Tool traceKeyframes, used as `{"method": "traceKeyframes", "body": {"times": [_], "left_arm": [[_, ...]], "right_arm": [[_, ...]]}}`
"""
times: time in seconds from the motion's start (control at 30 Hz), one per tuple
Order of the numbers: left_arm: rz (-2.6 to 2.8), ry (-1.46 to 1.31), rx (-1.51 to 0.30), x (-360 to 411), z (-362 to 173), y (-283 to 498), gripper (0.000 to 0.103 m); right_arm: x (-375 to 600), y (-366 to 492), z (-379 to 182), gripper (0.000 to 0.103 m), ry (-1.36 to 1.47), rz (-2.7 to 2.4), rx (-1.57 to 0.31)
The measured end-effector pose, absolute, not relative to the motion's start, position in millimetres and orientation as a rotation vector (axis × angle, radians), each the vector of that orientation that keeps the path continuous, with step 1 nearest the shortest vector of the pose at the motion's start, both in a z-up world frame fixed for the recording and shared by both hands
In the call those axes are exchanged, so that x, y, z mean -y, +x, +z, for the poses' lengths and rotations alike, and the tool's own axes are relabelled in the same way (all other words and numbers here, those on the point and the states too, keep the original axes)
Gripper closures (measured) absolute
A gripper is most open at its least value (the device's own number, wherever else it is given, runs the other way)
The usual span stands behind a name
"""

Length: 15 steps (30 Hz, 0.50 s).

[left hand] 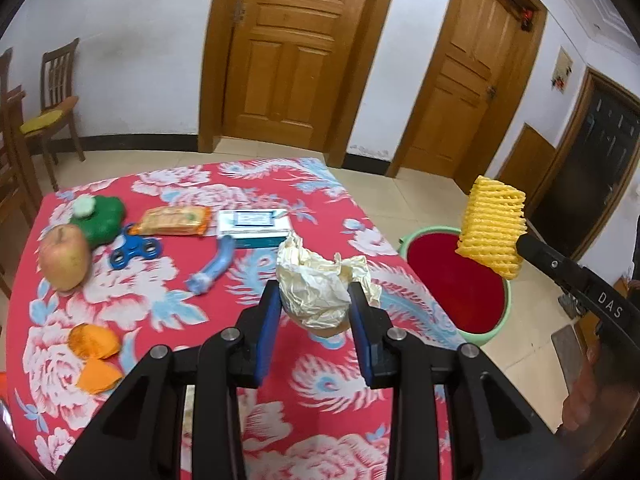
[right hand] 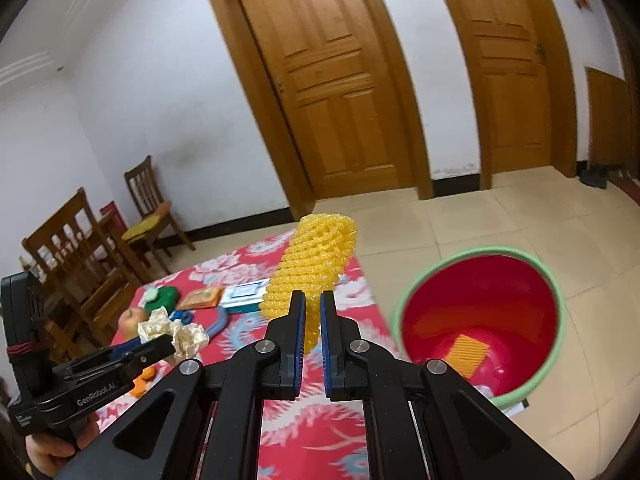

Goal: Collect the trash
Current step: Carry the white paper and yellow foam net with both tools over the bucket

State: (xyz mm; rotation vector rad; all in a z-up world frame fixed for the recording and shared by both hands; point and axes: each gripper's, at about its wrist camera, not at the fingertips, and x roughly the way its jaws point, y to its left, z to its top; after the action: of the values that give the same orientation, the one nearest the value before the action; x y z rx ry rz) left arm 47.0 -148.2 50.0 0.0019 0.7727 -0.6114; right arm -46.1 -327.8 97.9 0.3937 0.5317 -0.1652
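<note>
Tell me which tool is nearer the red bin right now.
Right. The right tool, gripping the yellow foam net, is beside the bin; the left tool, holding crumpled paper, is over the table.

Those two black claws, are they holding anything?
Left gripper clamps the crumpled cream paper wad at its sides; right gripper pinches the yellow foam mesh sleeve by its lower end.

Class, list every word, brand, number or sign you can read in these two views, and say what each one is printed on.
"DAS": on the black body of the right tool, seen from the left wrist view.
"GenRobot.AI": on the black body of the left tool, seen from the right wrist view.
Small white label on that tool's handle: too small to read.
White and blue box on the table: print blurred, unreadable.
Orange snack packet: print blurred, unreadable.
</note>
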Motion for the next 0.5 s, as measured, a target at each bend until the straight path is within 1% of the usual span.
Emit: {"method": "traceKeyframes", "body": {"times": [0.3,0.5], "left_arm": [[-0.677,0.092,-0.773,207,49,43,0.069],[-0.706,0.142,-0.796,241,38,42,0.069]], "right_arm": [[374,-69,77,0.096,0.462,-0.26,-0.535],[400,-75,55,0.096,0.517,-0.296,-0.567]]}}
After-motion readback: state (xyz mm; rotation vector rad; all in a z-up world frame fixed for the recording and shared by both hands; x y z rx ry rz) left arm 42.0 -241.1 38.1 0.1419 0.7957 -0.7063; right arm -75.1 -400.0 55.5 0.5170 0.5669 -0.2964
